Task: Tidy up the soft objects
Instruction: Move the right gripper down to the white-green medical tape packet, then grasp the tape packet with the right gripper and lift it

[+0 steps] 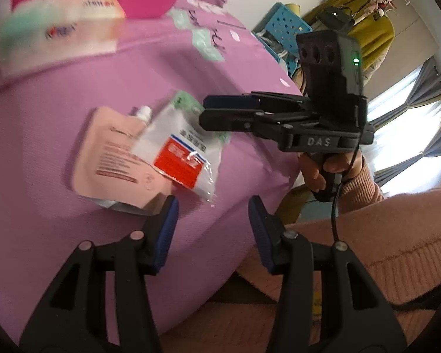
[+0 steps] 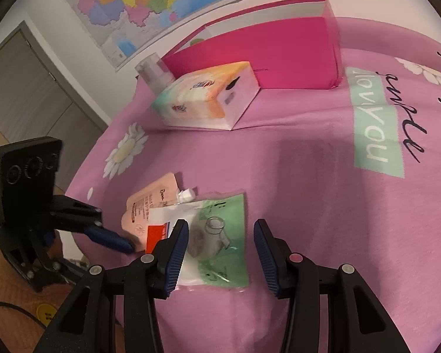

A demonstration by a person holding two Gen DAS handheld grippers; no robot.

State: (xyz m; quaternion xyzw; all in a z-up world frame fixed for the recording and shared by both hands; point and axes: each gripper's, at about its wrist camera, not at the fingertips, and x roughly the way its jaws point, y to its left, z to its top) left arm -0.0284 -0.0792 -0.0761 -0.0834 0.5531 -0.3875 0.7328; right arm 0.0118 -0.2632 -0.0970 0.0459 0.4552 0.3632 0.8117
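A: Left gripper point(image 1: 213, 220) is hanging released, nothing between its pads; the pink pouch point(image 1: 117, 158) is lying just beyond, under the clear packet point(image 1: 182, 144) on the pink bedspread point(image 1: 58, 111)

B: Right gripper point(image 2: 220, 253) is also gaping empty over that packet point(image 2: 217, 235); the tissue pack point(image 2: 208, 100) is sitting far off by the magenta box point(image 2: 264, 56)

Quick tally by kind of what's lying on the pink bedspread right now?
Soft pouches and packets: 2, the peach spout pouch and the clear plastic packet overlapping it
Tissue packs: 1
Magenta boxes: 1
Clear bottles: 1
Total: 5
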